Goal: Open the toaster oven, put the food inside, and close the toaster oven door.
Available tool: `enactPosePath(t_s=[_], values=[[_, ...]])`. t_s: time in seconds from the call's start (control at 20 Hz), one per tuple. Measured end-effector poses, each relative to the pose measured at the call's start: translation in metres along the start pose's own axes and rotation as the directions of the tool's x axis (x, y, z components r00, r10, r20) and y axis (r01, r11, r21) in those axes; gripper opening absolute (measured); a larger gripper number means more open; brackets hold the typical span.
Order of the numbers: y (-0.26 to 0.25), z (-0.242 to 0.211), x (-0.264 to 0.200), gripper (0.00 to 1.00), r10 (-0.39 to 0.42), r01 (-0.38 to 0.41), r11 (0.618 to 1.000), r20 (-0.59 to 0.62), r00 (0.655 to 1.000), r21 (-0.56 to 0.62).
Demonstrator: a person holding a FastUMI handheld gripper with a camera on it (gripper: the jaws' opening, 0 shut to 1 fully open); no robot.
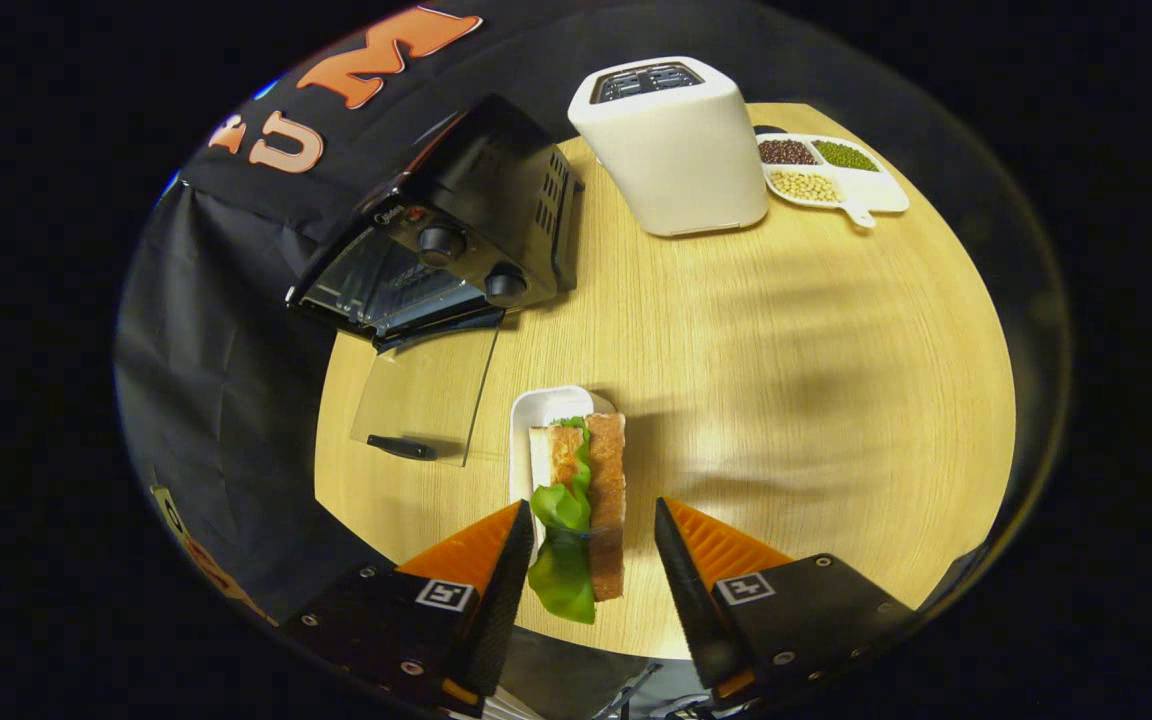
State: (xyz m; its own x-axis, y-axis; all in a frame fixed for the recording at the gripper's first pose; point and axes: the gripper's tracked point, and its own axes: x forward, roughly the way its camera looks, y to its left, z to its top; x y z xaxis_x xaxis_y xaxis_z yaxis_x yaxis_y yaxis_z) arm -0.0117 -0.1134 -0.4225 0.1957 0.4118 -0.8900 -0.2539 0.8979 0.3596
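Gripper [594, 545] wide around sandwich [591, 500] on white tray [536, 415], toaster oven [456, 235] open beyond, white toaster [676, 150] nearby

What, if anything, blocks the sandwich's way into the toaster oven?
Nothing visible. The sandwich sits between the open gripper's fingers, the toaster oven door lies folded down, and bare table separates them. The white toaster stands off to the side.
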Motion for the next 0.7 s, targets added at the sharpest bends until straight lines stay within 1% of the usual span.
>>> enactPosePath(t_s=[0.05, 0.1, 0.15, 0.2, 0.25, 0.3, 0.4, 0.55, 0.7], values=[[0.001, -0.002, 0.002, 0.69, 0.008, -0.008, 1.0, -0.006, 1.0, 0.004], [0.003, -0.002, 0.002, 0.56, 0.01, -0.01, 1.0, -0.009, 1.0, 0.009], [0.003, -0.002, 0.003, 0.5, 0.006, -0.006, 1.0, -0.009, 1.0, 0.01], [0.004, -0.002, 0.0, 0.44, 0.003, -0.003, 1.0, -0.009, 1.0, 0.015], [0.004, -0.003, 0.0, 0.42, -0.005, 0.005, 1.0, -0.004, 1.0, 0.018], [0.007, -0.003, -0.004, 0.36, -0.014, 0.013, 1.0, 0.005, 1.0, 0.014], [0.012, -0.006, -0.011, 0.31, -0.028, 0.028, 1.0, 0.014, 0.999, 0.005], [0.022, -0.001, -0.03, 0.31, -0.038, 0.038, 0.999, 0.052, 0.998, 0.001], [0.036, 0.012, -0.054, 0.31, -0.041, 0.038, 0.999, 0.134, 0.99, 0.023]])
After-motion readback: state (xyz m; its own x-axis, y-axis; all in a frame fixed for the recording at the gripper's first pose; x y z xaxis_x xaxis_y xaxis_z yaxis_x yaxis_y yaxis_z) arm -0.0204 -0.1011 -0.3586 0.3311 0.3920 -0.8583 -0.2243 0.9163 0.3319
